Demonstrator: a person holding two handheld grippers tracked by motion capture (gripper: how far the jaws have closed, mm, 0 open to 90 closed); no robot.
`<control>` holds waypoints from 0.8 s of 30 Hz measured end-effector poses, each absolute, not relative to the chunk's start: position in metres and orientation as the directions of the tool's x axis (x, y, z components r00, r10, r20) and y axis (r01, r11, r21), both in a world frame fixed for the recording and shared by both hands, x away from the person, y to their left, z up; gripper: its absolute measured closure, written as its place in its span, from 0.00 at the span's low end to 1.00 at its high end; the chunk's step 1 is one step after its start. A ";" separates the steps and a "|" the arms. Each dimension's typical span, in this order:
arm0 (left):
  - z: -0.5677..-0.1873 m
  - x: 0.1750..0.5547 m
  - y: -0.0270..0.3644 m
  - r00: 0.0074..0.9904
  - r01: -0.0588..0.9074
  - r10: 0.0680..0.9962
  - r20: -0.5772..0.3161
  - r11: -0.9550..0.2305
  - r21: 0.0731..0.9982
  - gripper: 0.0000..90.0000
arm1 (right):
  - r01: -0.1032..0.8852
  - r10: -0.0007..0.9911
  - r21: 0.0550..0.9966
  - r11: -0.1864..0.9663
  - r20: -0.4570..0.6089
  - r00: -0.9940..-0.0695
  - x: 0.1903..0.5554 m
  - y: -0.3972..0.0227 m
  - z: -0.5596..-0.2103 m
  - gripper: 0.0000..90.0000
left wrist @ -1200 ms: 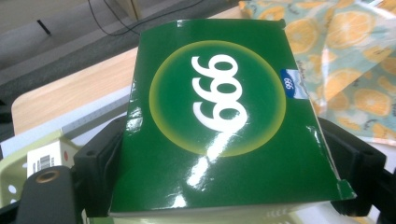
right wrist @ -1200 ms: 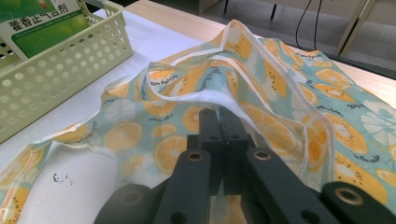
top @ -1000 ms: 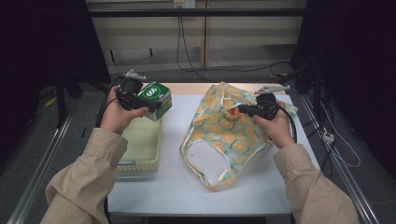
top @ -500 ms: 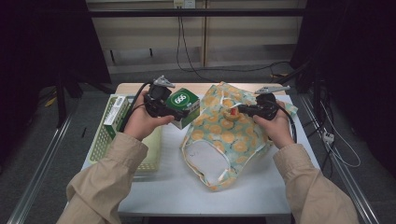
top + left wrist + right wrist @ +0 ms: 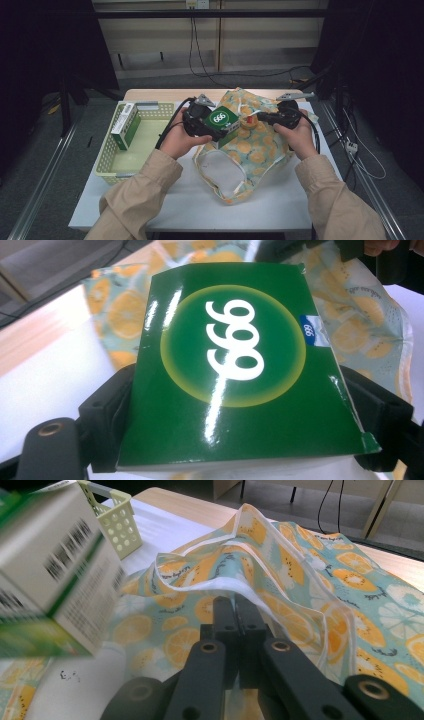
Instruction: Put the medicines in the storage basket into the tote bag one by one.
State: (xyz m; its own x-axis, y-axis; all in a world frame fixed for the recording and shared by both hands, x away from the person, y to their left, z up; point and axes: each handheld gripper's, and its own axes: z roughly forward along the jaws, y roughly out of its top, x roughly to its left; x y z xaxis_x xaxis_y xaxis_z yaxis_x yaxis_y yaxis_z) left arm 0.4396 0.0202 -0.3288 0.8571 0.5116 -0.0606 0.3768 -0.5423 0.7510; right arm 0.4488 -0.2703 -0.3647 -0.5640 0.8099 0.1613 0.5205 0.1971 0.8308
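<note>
A green box marked 666 [image 5: 223, 120] hangs over the left edge of the fruit-print cloth bag [image 5: 252, 150]. My left gripper [image 5: 216, 128] is shut on it. In the left gripper view the box [image 5: 235, 355] spans the gap between the two black jaws, its printed face up, with my left gripper [image 5: 240, 440] clamping its sides. My right gripper [image 5: 254, 119] is shut on the bag's upper rim and holds the cloth lifted. In the right gripper view my right gripper [image 5: 234, 611] pinches a white-edged fold of the bag [image 5: 320, 575], and the box [image 5: 55, 575] looms blurred at left.
A pale green plastic basket [image 5: 107, 156] stands at the table's left with a second green and white box [image 5: 124, 126] leaning at its far left corner. The basket's corner [image 5: 118, 526] shows beyond the bag. White tabletop lies in front of the bag.
My left hand has carried the green box rightwards and slightly down, from above the basket to the bag's edge. The right hand has kept still on the bag.
</note>
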 end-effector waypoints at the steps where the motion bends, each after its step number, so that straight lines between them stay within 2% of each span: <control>1: -0.332 0.439 0.016 0.859 0.376 0.509 -0.062 -0.544 0.750 0.18 | 0.522 0.809 0.829 0.201 0.160 -0.565 0.449 -0.270 -0.365 1.00; 15: -0.366 0.438 -0.027 0.891 0.357 0.446 -0.080 -0.581 0.731 0.18 | 0.522 0.814 0.831 0.192 0.162 -0.557 0.445 -0.274 -0.365 1.00; 24: -0.366 0.430 -0.037 0.907 0.339 0.410 -0.093 -0.584 0.738 0.18 | 0.523 0.815 0.831 0.190 0.164 -0.556 0.447 -0.273 -0.366 1.00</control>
